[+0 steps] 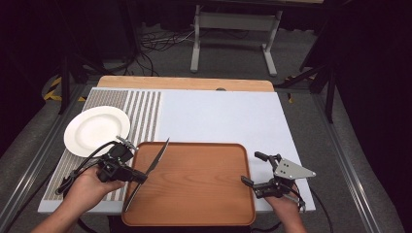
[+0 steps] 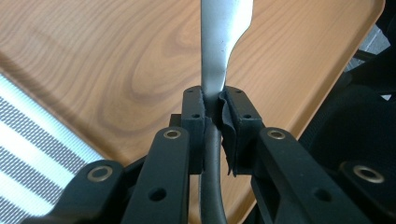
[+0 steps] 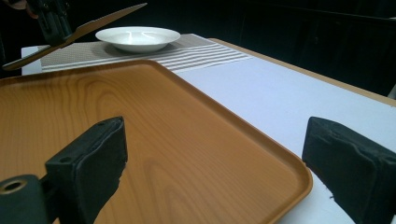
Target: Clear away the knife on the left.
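One plate (image 1: pixel 96 130) (white) beside tray (image 1: pixel 194 194)

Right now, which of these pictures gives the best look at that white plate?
The high view: the plate shows whole from above, lying on the striped mat left of the wooden tray. The right gripper view shows it far off and side-on, beyond the tray. The left gripper view looks at the knife instead.

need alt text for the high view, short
Seen from above, a person's left gripper holds a table knife lifted at a slant over the left edge of a wooden tray, while the right gripper sits open by the tray's right edge. A white plate rests on a striped placemat on the white table.
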